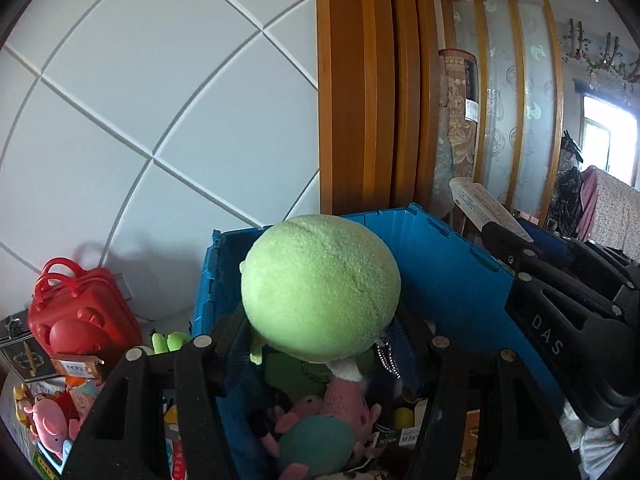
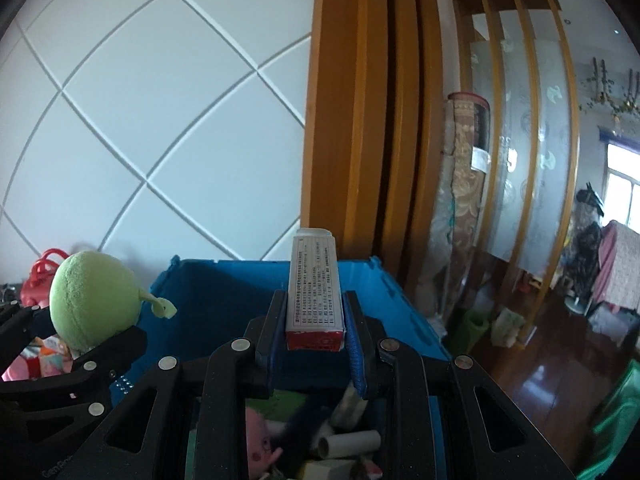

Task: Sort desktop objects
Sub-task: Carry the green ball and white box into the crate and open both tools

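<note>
The left hand-held gripper (image 1: 320,344) is closed on a green plush toy (image 1: 320,288), holding it up over the open blue bin (image 1: 452,276), which serves as the landmark here. The right hand-held gripper (image 2: 314,344) is clamped on a long white box (image 2: 315,300) with printed text and a red end, also raised above the bin, toward its right half; the green toy sits just to the left of that box in the right wrist view. Inside the bin lie a pink plush pig (image 1: 344,404), a dark green plush (image 1: 316,444) and a cardboard tube (image 2: 348,442), loosely piled. To the left of the bin, on the surface, stand a red toy suitcase (image 1: 80,312) and a heap of small toys and boxes (image 1: 52,408). Behind the bin rises a white tiled wall (image 1: 160,100), and to its right a wooden door frame (image 1: 360,80).
</note>
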Demonstrator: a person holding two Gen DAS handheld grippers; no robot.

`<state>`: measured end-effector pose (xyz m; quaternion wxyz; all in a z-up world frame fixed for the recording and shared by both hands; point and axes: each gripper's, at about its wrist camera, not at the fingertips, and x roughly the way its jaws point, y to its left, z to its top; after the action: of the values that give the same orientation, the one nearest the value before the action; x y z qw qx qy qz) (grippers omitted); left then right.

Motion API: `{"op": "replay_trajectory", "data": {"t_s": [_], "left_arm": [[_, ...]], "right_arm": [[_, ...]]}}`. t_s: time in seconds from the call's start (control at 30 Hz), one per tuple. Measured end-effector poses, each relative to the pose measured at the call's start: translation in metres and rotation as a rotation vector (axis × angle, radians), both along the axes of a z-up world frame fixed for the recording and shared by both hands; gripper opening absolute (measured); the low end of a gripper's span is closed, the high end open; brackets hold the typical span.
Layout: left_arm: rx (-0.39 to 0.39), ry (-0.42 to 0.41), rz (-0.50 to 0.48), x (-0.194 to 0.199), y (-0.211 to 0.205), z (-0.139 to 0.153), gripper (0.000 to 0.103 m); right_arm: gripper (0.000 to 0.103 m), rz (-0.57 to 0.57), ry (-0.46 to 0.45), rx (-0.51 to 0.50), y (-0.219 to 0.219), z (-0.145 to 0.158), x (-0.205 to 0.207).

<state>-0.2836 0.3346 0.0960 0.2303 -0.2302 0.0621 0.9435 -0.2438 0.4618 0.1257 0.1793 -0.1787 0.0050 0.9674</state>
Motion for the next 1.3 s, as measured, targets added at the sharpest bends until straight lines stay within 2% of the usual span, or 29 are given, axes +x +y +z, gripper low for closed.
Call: {"op": "replay_trajectory", "data": {"t_s": [0.1,0.17,0.23,0.33,0.47,1.0,1.1,1.17,1.23,1.3], "left_arm": [[-0.063,0.001,-0.009,-0.008,0.021,-0.021,0.06],[-0.131,-0.01,-0.038,-0.009,0.031,-0.035,0.061],[-0.155,-0.006,-0.046,-0.008,0.035,-0.037,0.062],[-0.134,-0.02,-0.059,-0.006,0.032,-0.037,0.067],[-0.15,-0.018,-0.046,-0.003,0.031,-0.039,0.075],[-0.153,-0.08,-0.049,-0.012,0.027,-0.043,0.077],[-0.146,-0.084,-0.054,-0.012,0.026,-0.043,0.077],[-0.141,-0.084,-0.056,-0.012,0.026,-0.043,0.077],[-0.138,-0.086,-0.054,-0.012,0.025,-0.043,0.077],[-0.135,-0.088,-0.053,-0.013,0.024,-0.043,0.077]], "right_arm": [[0.027,-0.004,-0.019,-0.059,0.02,-0.018,-0.009],[0.027,-0.01,-0.06,-0.098,0.029,-0.028,-0.016],[0.027,-0.015,-0.11,-0.095,0.031,-0.036,-0.024],[0.027,-0.035,-0.164,-0.045,0.026,-0.045,-0.03],[0.027,-0.029,-0.203,-0.021,0.022,-0.052,-0.033],[0.028,-0.037,-0.27,-0.054,0.031,-0.063,-0.042],[0.032,-0.044,-0.275,-0.062,0.033,-0.064,-0.042],[0.042,-0.052,-0.275,-0.066,0.034,-0.064,-0.042],[0.057,-0.058,-0.274,-0.066,0.035,-0.064,-0.042],[0.064,-0.061,-0.271,-0.066,0.035,-0.063,-0.041]]}}
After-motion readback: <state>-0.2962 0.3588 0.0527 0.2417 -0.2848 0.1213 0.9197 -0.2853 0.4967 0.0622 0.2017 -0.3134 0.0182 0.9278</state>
